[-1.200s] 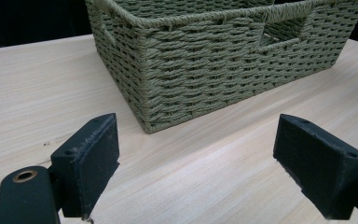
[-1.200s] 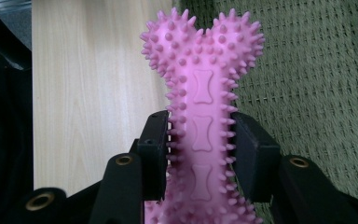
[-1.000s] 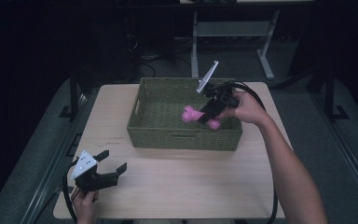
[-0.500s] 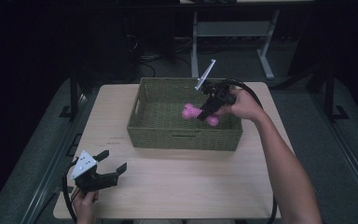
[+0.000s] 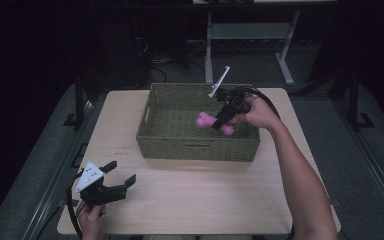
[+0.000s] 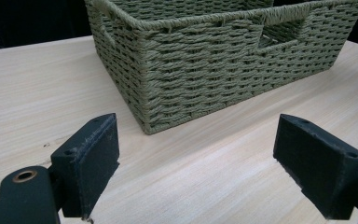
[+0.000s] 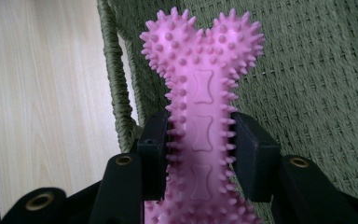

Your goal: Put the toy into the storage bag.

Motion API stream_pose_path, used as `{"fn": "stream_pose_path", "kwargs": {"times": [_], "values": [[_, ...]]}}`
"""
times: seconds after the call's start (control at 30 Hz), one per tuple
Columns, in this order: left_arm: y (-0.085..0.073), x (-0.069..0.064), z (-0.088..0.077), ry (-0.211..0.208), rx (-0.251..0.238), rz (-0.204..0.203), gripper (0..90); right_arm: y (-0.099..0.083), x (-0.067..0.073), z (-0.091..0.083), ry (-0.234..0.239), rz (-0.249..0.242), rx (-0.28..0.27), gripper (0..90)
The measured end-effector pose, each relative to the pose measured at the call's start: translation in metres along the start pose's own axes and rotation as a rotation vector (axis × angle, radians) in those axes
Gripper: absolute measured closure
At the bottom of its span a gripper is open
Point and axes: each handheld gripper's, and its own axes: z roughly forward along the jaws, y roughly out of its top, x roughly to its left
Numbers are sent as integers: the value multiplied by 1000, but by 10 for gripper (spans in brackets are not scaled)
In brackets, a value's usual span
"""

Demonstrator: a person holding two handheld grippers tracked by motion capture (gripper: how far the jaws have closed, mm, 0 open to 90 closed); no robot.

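Note:
A pink spiky rubber bone [image 7: 200,107] is clamped at its shaft by my right gripper [image 7: 200,154], whose pads press on both sides. In the high view this bone [image 5: 206,120] hangs inside the green woven basket [image 5: 152,137], low over its floor near the right side, with the right gripper [image 5: 224,119] pointing down and left into the basket. My left gripper [image 5: 121,176] rests at the table's front left corner, jaws wide apart with nothing between them. In the left gripper view its pads [image 6: 93,158] frame the basket's near corner [image 6: 144,98] from a distance.
The basket sits at the middle rear of the light wooden table [image 5: 200,195]. A white desk frame [image 5: 250,35] stands on the dark floor behind the table. Cables trail from both grippers.
My right gripper has sunk with the pink bone and shifted a little toward the basket's inside. The left gripper has kept still.

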Motion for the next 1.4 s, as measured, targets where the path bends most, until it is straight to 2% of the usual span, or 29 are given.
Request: {"fn": "stream_pose_path", "kwargs": {"times": [0.27,0.4,0.53,0.97,1.4], "values": [[0,-1,1,-15,-1,-3,138,-1,-3,6,1,17,13,583],[0,-2,2,-13,6,15,138,-5,-5,12,9,33,26,583],[0,-2,2,-14,3,6,138,-9,-8,16,10,43,35,583],[0,-1,1,-13,3,6,138,-23,-13,20,4,68,30,582],[0,-1,1,-11,4,8,138,-25,-15,30,15,70,47,581]]}}
